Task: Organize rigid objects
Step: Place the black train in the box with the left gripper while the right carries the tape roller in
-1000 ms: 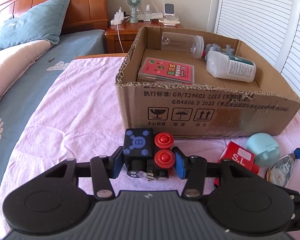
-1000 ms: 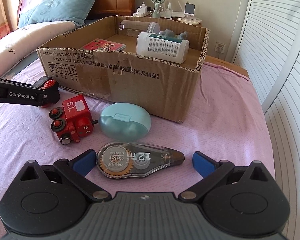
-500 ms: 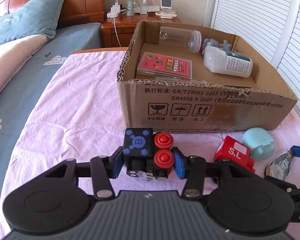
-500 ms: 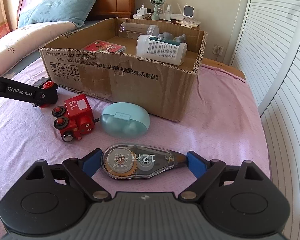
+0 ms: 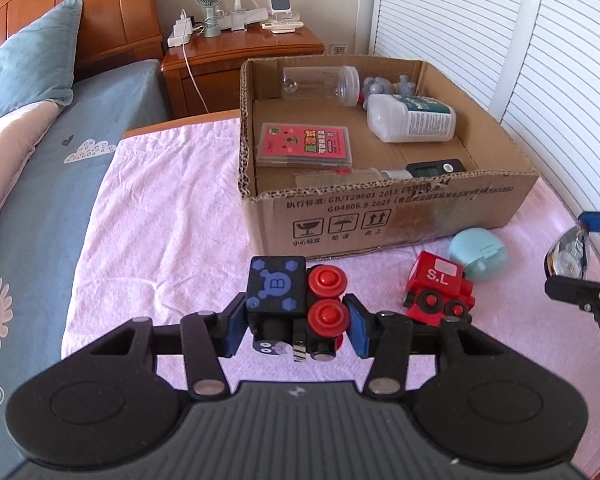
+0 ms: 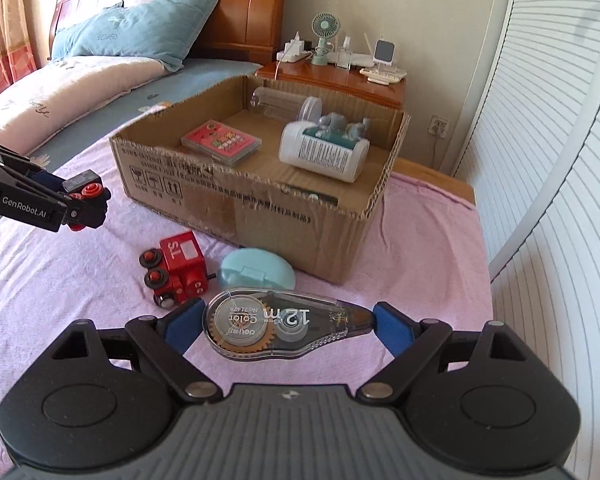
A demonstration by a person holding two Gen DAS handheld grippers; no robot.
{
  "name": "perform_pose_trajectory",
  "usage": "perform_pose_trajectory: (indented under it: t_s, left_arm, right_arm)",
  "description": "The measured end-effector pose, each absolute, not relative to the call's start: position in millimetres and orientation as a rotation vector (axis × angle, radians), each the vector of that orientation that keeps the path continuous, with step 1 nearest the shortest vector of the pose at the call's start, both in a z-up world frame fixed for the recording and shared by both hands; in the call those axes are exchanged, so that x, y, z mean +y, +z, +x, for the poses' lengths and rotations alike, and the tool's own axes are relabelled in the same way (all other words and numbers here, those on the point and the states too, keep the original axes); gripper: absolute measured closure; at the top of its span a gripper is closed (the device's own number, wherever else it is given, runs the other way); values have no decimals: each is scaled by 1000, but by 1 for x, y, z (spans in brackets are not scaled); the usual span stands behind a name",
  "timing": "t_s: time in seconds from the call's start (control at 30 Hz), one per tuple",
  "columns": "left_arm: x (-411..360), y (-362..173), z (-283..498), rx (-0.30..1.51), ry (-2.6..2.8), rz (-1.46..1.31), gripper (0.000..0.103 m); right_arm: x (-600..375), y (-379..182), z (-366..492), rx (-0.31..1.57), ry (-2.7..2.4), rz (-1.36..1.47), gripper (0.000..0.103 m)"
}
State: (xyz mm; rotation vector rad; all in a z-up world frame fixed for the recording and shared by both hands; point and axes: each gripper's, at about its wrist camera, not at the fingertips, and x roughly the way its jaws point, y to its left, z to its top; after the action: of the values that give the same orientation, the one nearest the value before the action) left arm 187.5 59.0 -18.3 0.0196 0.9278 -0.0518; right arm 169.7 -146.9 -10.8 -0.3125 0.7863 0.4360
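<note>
**Left wrist view: both toys lifted, box comes next**

Left gripper (image 5: 296, 322) pinches the black toy train with red wheels (image 5: 296, 304), now raised higher above the pink blanket (image 5: 160, 208) than a second ago. Right gripper (image 6: 286, 326), then spread, now pinches the clear plastic correction-tape dispenser (image 6: 276, 326). Both are probably bound for the open cardboard box (image 6: 300, 216).

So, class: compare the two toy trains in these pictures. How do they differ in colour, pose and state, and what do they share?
1. The black train has a black body with blue marks and a "B" on top; the red train is red, marked "S.L".
2. The black train is gripped in the left gripper, lifted above the pink blanket; the red train rests on the blanket, untouched.

Both have red wheels and sit outside the cardboard box.
</note>
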Motion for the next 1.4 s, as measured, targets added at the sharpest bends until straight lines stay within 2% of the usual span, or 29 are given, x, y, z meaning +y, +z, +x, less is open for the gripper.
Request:
perform_pose_trajectory:
  t_s: [0.2,0.4,0.8,0.83,0.87,0.93,1.4]
  left_arm:
    - [62,13,200,890,-96,46,53]
    - [57,37,237,833,-124,72,53]
    - [44,22,349,846,-110,81,52]
    - [45,21,356,842,-115,74,39]
    - [45,20,361,847,-108,68,22]
    - [47,21,363,819,-75,65,14]
    - [68,45,316,832,-78,96,8]
  right_arm:
    - [-134,26,187,701,456,-299,10]
    - [-115,39,214,681,481,-277,10]
    - [-100,32,247,703,492,-253,10]
    - [-100,33,248,703,491,-252,10]
    - [-100,32,249,704,491,-250,10]
    - [-99,32,251,704,490,-248,10]
    - [-79,28,271,751,490,-242,10]
